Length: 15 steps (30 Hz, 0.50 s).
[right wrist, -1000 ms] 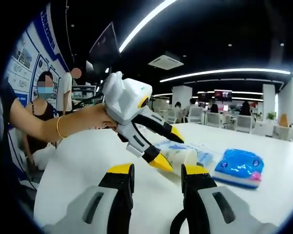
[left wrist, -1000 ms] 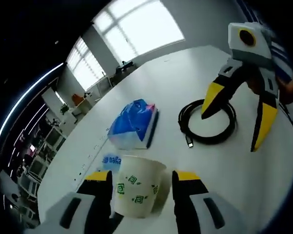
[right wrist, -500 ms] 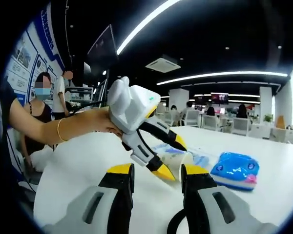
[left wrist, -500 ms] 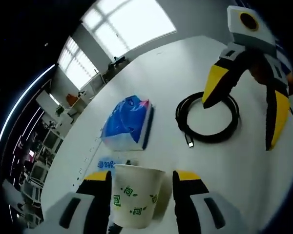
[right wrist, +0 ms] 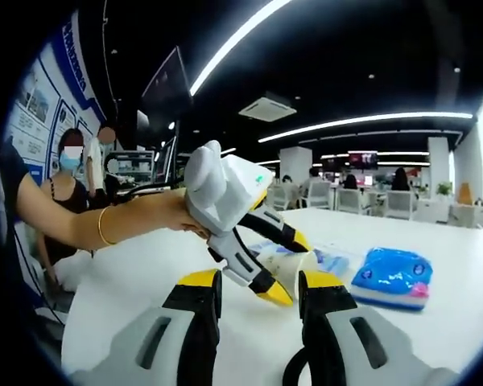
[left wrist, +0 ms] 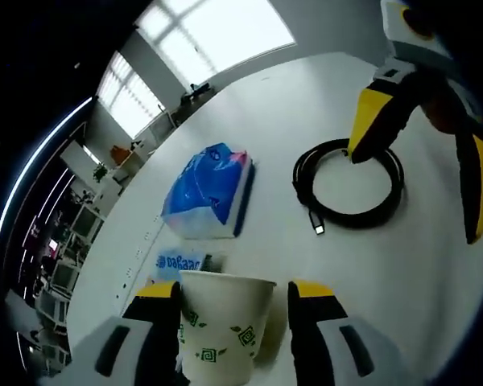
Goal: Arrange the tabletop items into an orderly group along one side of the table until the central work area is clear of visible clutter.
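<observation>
A white paper cup (left wrist: 225, 330) with green marks stands between the two jaws of my left gripper (left wrist: 233, 301). The jaws are spread, with a small gap on the right side of the cup. From the right gripper view, the left gripper (right wrist: 283, 265) brackets the cup (right wrist: 290, 259), a hand holding it. My right gripper (left wrist: 414, 195) hangs open over a coiled black cable (left wrist: 350, 186), one yellow fingertip (left wrist: 359, 145) above the ring. A blue tissue pack (left wrist: 205, 189) lies beyond the cup, also seen as the tissue pack (right wrist: 390, 277).
A small blue sachet (left wrist: 177, 262) lies flat just behind the cup. The white table (left wrist: 306, 104) stretches bare toward the windows. People (right wrist: 68, 193) stand at the table's near end behind the arm. Chairs and desks fill the far room.
The left gripper has moved forward, so the cup sits deeper between its jaws. The right gripper has drifted slightly outward above the cable. Jaw spacing looks the same.
</observation>
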{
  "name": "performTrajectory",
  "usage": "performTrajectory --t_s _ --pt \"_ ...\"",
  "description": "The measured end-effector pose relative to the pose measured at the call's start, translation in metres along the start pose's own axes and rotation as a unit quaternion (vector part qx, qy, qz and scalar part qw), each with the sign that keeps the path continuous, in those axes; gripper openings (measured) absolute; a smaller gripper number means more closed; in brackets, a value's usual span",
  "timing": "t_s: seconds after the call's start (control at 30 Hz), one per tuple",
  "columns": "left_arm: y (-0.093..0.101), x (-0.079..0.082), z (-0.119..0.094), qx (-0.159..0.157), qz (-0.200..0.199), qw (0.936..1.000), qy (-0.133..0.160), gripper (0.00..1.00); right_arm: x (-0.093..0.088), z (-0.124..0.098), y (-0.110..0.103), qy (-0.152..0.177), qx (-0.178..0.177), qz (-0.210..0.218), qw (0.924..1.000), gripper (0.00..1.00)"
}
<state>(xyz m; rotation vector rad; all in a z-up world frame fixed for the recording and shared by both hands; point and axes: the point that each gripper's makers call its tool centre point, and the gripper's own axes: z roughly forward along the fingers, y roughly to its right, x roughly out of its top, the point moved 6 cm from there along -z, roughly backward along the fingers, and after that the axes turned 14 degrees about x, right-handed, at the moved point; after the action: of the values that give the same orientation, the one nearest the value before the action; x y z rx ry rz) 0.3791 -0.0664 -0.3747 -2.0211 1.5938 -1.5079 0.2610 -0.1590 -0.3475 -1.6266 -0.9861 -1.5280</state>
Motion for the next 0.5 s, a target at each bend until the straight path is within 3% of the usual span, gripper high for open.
performTrajectory --t_s 0.2,0.5 --pt "-0.002 -0.004 0.002 0.013 -0.032 0.9994 0.006 0.45 0.0 -0.001 0.001 0.0 -0.002 -0.002 1.0 0.36" --pt "-0.005 -0.011 -0.002 0.03 -0.062 0.9975 0.019 0.44 -0.002 -0.002 0.005 -0.002 -0.004 0.004 1.0 0.36"
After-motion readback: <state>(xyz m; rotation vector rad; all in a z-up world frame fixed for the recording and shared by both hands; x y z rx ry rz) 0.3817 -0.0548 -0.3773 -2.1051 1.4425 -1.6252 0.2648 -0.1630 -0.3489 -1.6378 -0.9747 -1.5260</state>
